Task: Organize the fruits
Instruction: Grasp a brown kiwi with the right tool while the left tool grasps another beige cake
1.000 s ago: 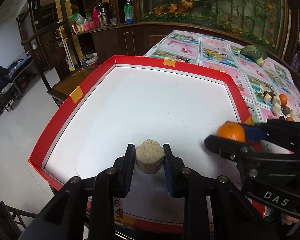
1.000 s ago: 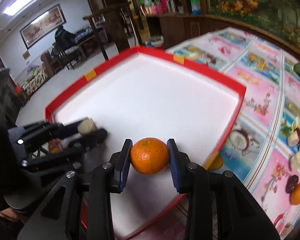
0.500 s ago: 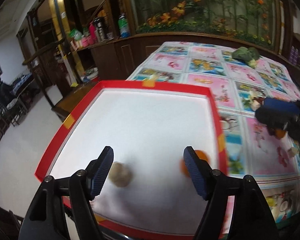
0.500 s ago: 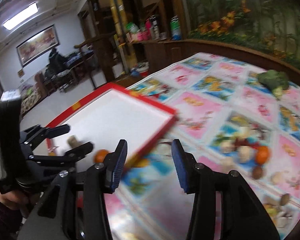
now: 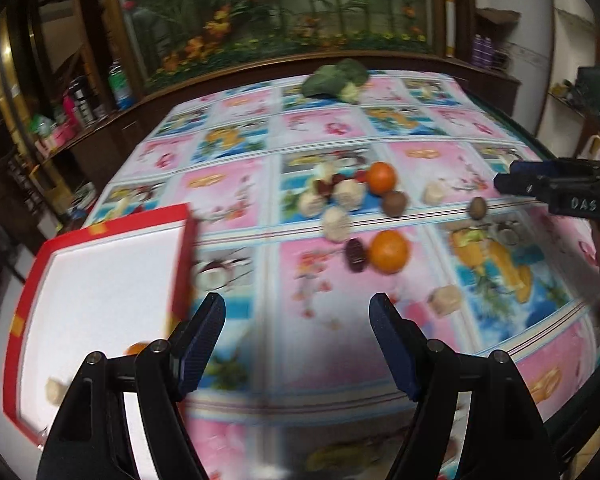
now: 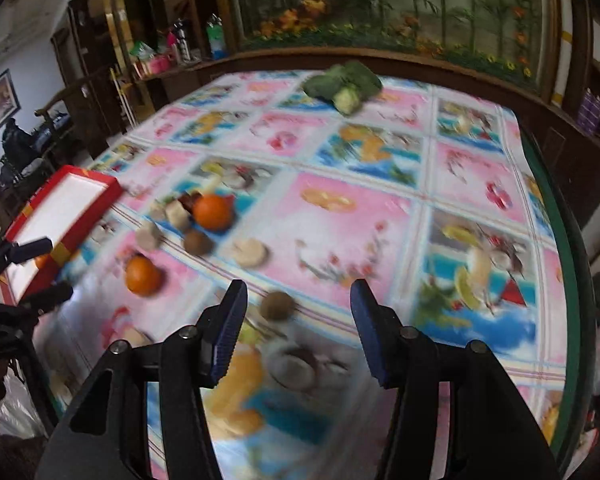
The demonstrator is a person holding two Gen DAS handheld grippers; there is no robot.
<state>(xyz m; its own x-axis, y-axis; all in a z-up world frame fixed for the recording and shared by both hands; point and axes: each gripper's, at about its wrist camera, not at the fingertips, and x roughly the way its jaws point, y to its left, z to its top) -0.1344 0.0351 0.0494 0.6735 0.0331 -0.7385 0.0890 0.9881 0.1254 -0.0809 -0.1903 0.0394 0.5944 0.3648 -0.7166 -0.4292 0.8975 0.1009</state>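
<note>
Both grippers had left the red tray and swung over the counter. Left gripper and right gripper: jaws wide apart, empty. Orange and beige piece now sat in the tray. We judged two deposits done; loose fruit pile remained.

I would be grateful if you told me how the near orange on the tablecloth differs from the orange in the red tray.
The near orange lies on the patterned tablecloth beside a dark red fruit; the tray orange rests on the white floor of the red tray. The near orange shows whole, while the left gripper largely hides the tray orange. Neither is gripped.
</note>
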